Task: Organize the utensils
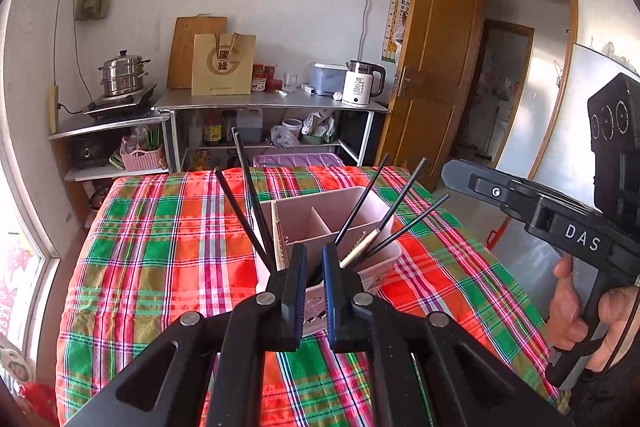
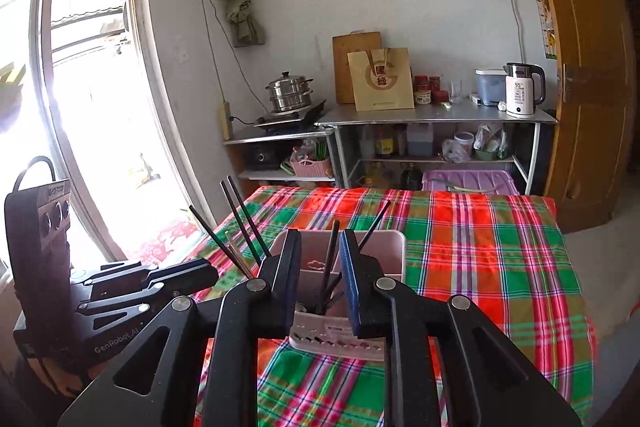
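Observation:
A pink divided utensil holder (image 1: 320, 215) stands on the plaid tablecloth (image 1: 168, 251). Several black chopsticks (image 1: 240, 211) and a pale wooden one (image 1: 360, 247) lean out of its near compartment. My left gripper (image 1: 314, 267) hovers just in front of the holder, jaws slightly apart with nothing between them. In the right wrist view the same holder (image 2: 384, 251) sits right behind my right gripper (image 2: 320, 259), which is open and empty. The left gripper (image 2: 200, 273) shows at the left there; the right gripper (image 1: 460, 173) shows at the right of the left wrist view.
Beyond the table stand a metal shelf unit (image 1: 272, 101) with a white kettle (image 1: 362, 83), a paper bag (image 1: 224, 65) and a steamer pot (image 1: 122, 73). A purple bin lid (image 1: 296, 159) lies behind the table. A wooden door (image 1: 436, 67) stands open at the right.

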Demonstrator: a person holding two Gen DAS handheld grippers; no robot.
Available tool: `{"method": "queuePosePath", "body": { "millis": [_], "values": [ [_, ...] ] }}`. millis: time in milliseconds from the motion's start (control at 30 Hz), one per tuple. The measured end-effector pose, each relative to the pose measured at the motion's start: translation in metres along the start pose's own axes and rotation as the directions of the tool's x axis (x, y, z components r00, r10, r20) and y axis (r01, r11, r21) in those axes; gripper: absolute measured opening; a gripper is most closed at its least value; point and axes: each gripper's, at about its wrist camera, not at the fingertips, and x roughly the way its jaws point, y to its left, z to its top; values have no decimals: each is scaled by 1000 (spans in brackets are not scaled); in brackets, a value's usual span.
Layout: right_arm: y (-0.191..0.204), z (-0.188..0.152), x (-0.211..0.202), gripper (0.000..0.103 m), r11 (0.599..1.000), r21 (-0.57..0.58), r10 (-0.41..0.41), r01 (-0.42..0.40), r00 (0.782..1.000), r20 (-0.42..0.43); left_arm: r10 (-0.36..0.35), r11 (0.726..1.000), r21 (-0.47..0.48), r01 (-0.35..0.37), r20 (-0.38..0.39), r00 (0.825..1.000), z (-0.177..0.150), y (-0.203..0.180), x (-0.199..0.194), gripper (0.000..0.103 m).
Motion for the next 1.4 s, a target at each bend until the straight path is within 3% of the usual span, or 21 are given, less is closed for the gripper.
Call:
{"method": "queuePosePath", "body": {
  "millis": [467,733,1000,1400],
  "values": [
    [21,-66,-60,36,997,-71,-2,4,1000,20,42,999,-10,-41,71,997,-72,-25,-64,24],
    [27,-110,-88,40,996,-71,-47,49,998,37,101,995,-25,-100,67,993,-114,-39,-77,24],
    [33,-144,-98,42,996,-54,-72,73,997,16,102,995,-9,-101,75,992,-142,-58,-89,24],
    [48,-167,-109,43,990,-85,-107,109,994,23,101,995,2,-102,82,992,-172,-74,-98,24]
  ]
}}
